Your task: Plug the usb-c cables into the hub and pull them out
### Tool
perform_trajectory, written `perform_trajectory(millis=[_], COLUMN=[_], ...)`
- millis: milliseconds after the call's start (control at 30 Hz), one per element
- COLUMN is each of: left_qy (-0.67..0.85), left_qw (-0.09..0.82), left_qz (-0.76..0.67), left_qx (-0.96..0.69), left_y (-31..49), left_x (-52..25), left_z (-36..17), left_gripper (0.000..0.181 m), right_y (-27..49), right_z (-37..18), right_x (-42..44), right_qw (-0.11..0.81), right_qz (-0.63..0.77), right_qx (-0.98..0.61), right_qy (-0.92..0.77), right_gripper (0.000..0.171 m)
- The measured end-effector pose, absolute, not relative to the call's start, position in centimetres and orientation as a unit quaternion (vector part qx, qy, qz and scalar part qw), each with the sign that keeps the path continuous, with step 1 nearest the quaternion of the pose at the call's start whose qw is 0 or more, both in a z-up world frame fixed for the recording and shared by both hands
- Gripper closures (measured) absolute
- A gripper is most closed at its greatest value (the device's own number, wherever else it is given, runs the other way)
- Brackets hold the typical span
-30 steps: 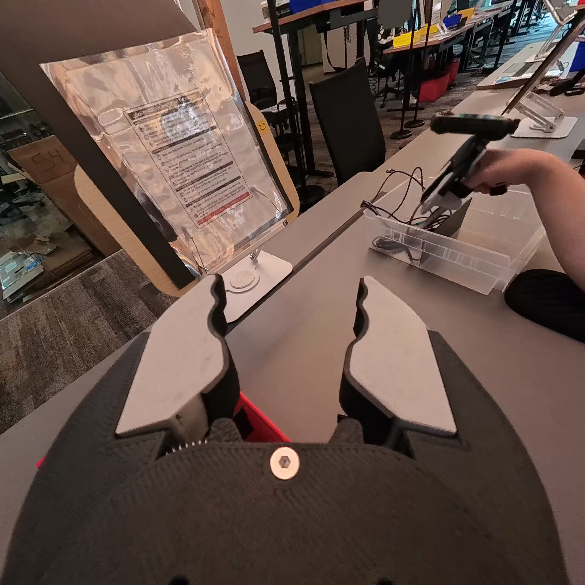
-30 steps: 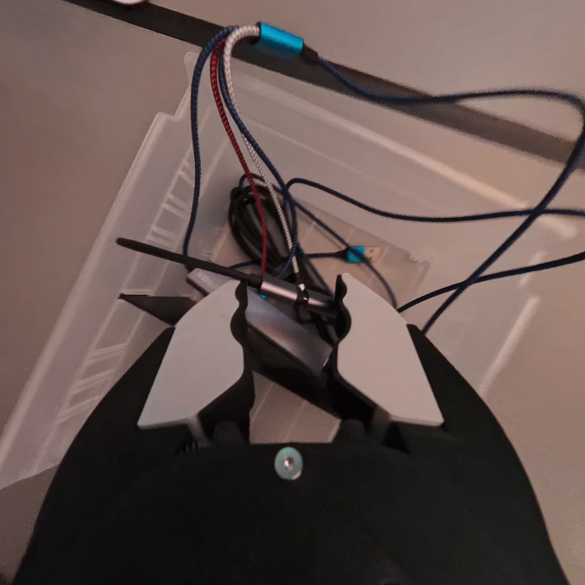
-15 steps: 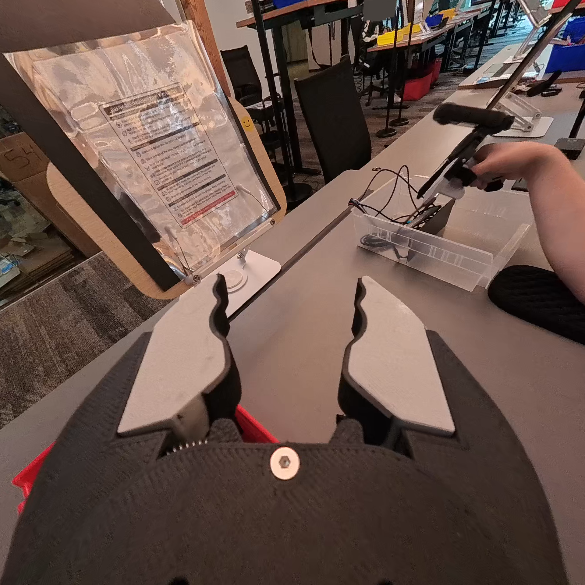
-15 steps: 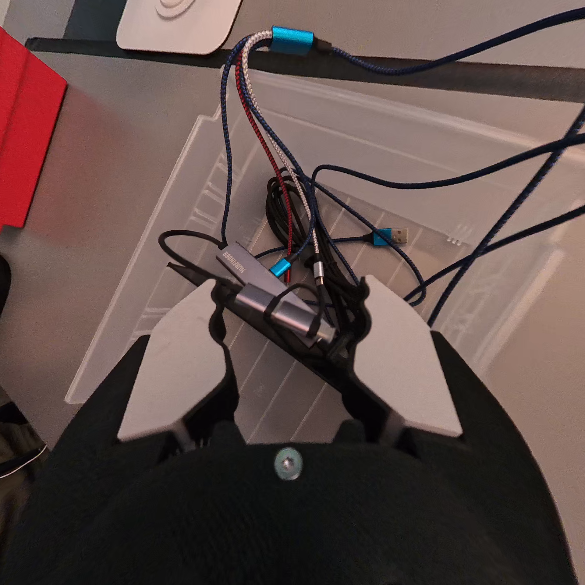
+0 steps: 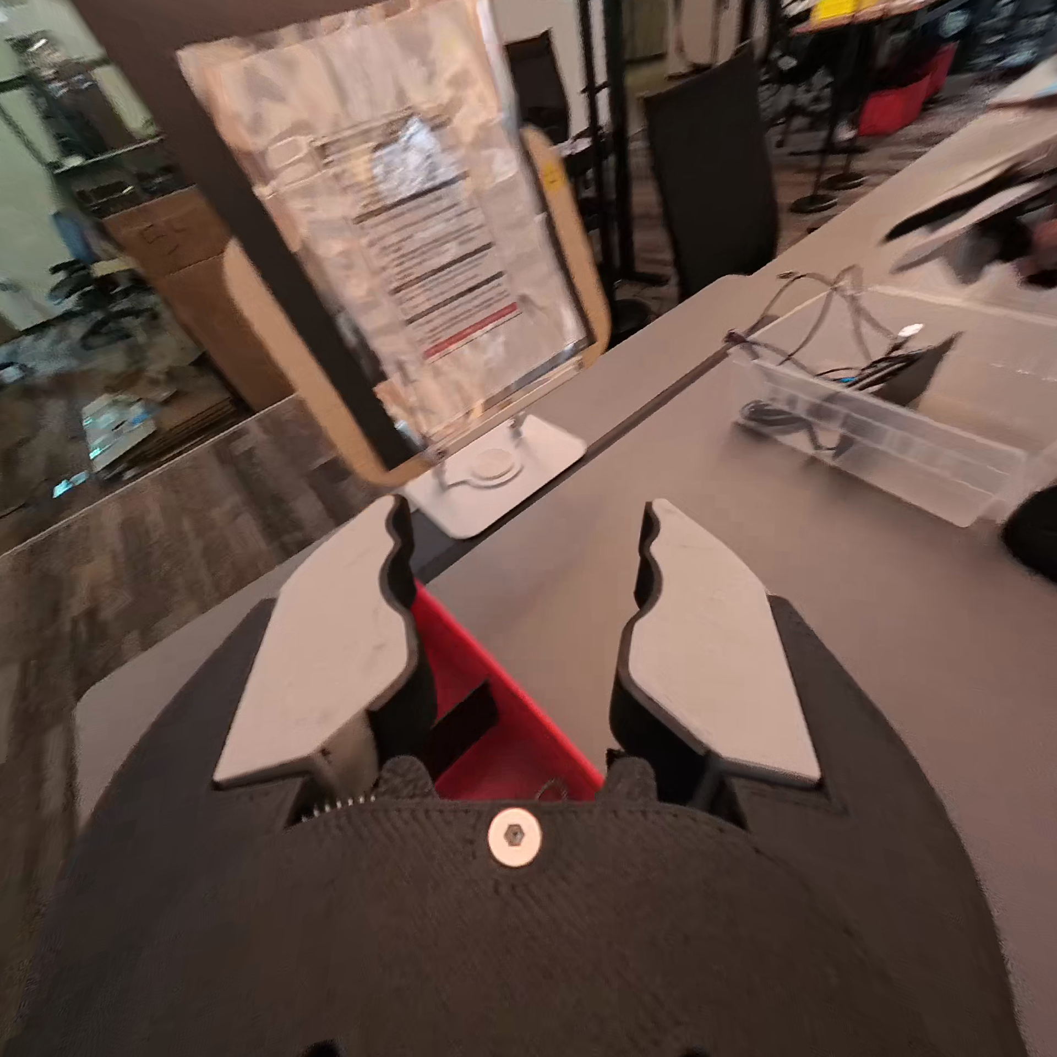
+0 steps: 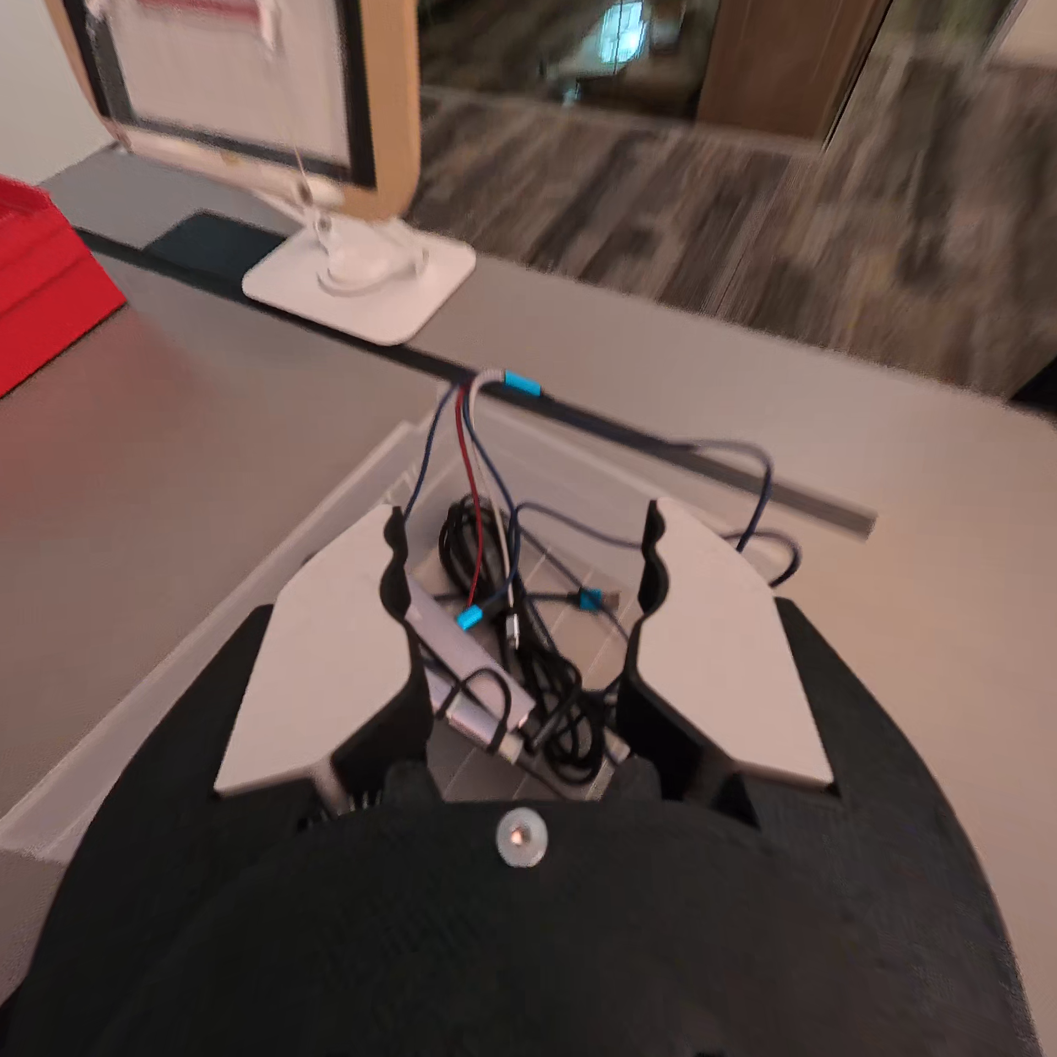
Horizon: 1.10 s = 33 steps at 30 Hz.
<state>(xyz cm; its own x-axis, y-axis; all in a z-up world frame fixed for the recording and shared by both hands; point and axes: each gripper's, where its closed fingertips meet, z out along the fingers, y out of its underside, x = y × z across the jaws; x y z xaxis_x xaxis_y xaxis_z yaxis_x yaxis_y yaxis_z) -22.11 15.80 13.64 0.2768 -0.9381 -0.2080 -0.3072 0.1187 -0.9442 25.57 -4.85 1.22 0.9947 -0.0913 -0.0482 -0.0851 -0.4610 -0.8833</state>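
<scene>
In the clear bin on the table, I see the grey hub lying among limp braided cables. My right gripper hangs over them with fingers spread and empty, and my left gripper, also released, waits above a red tray. The hub looks light, rigid and smooth, so I'd pinch its long flat sides and take each cable by its hard plug

Grey table, dark seam strip across it. Sign stand on white square base, tan frame, clear sleeve over printed sheet, standing at table edge. Red bin low near table's near edge; also at left in right wrist view. Clear plastic tray farther right on table. Black office chair behind. Cardboard boxes at left. Streaked grey carpet beyond table.
</scene>
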Motion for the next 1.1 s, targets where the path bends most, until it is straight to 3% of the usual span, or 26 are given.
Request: perform_trajectory(millis=[167, 300, 500, 600, 900, 1100], left_qy=[0.475, 0.460, 0.525, 0.543, 0.591, 0.602], left_qw=[0.426, 0.356, 0.135, 0.062, -0.029, -0.043], left_qz=[-0.168, -0.155, -0.080, -0.088, -0.176, -0.210], left_qx=[-0.751, -0.799, -0.836, -0.833, -0.787, -0.770], left_y=[21.4, 23.4, 21.6, 21.0, 20.2, 19.7], left_x=[-27.4, -29.1, -32.0, -32.0, -30.5, -30.5], left_z=[7.3, 3.8, -4.8, -7.4, -11.4, -11.8], left_gripper=[0.117, 0.124, 0.120, 0.127, 0.131, 0.135], right_y=[-4.0, -4.3, -4.0, -3.8, -3.7, -3.3], right_z=[9.0, 12.6, 13.6, 12.9, 11.8, 10.8], right_x=[22.5, 20.0, 18.1, 18.5, 19.4, 19.5], right_qw=[0.636, 0.686, 0.695, 0.687, 0.677, 0.662], right_qz=[-0.102, -0.196, -0.238, -0.231, -0.214, -0.211], right_qx=[-0.764, -0.698, -0.671, -0.681, -0.698, -0.713], right_qy=[-0.023, -0.065, -0.105, -0.100, -0.088, -0.094], right_gripper=[0.090, 0.091, 0.094, 0.094, 0.094, 0.094])
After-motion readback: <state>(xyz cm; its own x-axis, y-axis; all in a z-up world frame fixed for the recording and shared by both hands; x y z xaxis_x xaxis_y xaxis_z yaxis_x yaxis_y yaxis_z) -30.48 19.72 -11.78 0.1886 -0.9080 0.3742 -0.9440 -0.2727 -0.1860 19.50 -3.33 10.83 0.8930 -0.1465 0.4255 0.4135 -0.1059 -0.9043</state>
